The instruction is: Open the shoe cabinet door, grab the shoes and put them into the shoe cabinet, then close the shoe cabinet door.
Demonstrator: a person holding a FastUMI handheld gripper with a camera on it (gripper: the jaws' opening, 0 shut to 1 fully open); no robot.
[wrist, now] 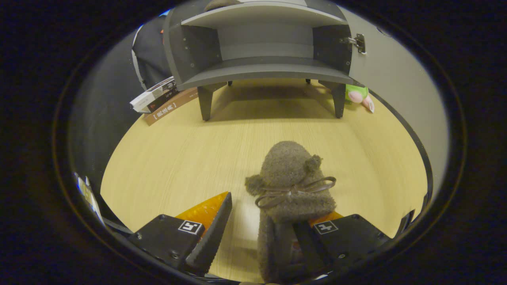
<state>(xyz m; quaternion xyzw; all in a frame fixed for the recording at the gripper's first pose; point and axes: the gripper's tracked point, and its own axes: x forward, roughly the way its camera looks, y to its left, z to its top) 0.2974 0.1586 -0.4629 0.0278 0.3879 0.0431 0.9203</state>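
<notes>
A fuzzy brown slipper (286, 174) with a ribbon bow lies on the pale wooden floor (178, 158), between my fingers. It rests against the right finger (340, 237), and a gap of bare floor separates it from the left finger (210, 233). My gripper (262, 215) is open. Well beyond the slipper stands the grey shoe cabinet (261, 69) on short legs. Its door (396, 91) is swung wide open to the right on a metal hinge (358, 42). The lower shelf is bare. A brown fuzzy shape (222, 4) shows on the shelf above.
A few books (162, 99) lie stacked on the floor left of the cabinet's front leg. A green and pink plush toy (358, 96) sits by the right leg, beneath the open door. Bare floor stretches from the slipper to the cabinet.
</notes>
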